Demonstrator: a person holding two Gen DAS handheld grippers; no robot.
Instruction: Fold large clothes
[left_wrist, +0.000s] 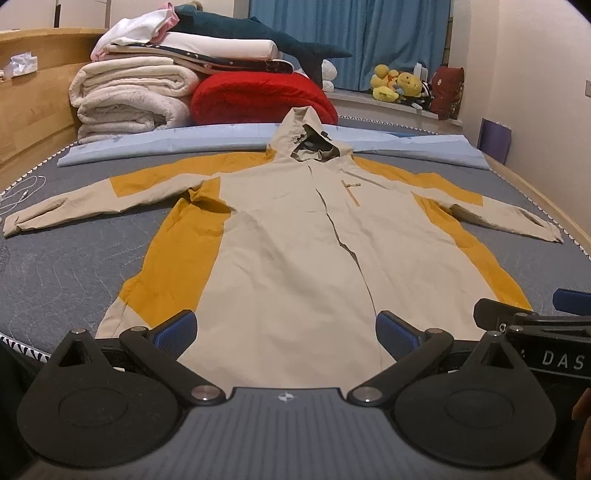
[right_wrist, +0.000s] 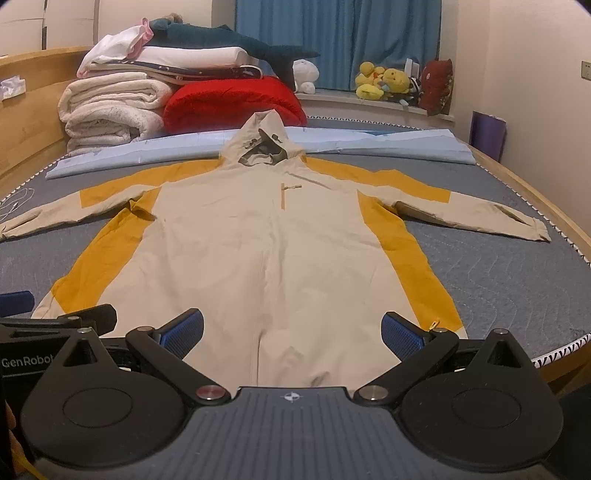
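Wooden-framed bed (left_wrist: 33, 122), blue curtains (left_wrist: 351, 40), cream walls (left_wrist: 535, 74), stacked bedding (left_wrist: 129, 96).

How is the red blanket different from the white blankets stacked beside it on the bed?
The red blanket is a single bright red bundle, while the white blankets are cream and lie in several folded layers. The white blankets bear a heap of further folded bedding; the red blanket carries only that heap's overhanging edge. The red blanket sits just behind the jacket's hood; the white blankets sit further towards the wooden bed frame. Both rest at the far end of the mattress.
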